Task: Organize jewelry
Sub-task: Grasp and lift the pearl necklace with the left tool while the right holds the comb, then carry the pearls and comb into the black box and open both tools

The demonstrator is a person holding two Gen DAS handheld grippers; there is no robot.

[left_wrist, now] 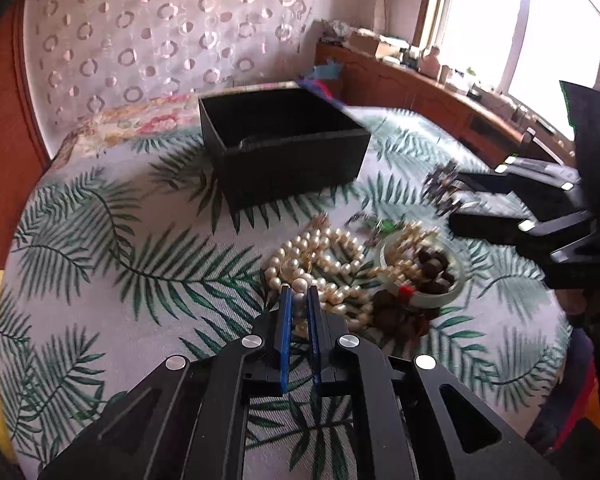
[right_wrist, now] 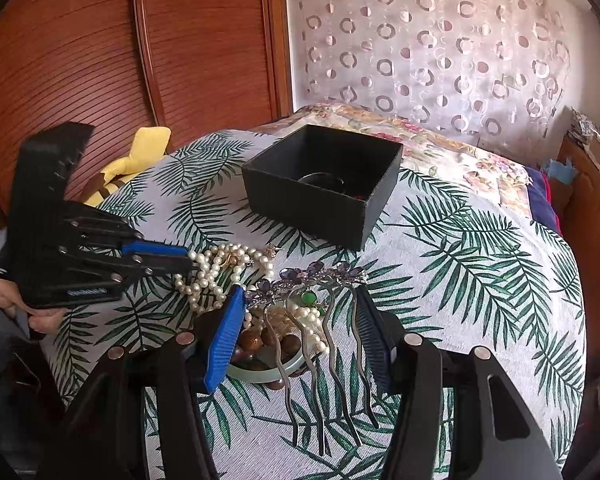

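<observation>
My right tongs (right_wrist: 300, 312) hold the purple-flowered metal hair comb (right_wrist: 320, 280), prongs pointing toward frame bottom; the black square box (right_wrist: 320, 204) lies ahead, upper centre. Left tongs (left_wrist: 299, 300) are nearly closed over the white pearl necklace (left_wrist: 320, 256); grip unclear.

A hair comb (right_wrist: 320, 320) with purple crystal flowers and wavy metal prongs hangs tilted between blue pads, prongs pointing down over the heap. Under it, a pale green bangle (left_wrist: 456, 280) lies flat on the leaf-print cloth, ringing brown wooden beads (left_wrist: 434, 270), with a tangled pearl necklace (left_wrist: 320, 256) lying against its side. Beyond the heap, apart from it, stands an open black box (right_wrist: 324, 196), square and lidless, with a dark ring-shaped piece inside that is hard to make out.
</observation>
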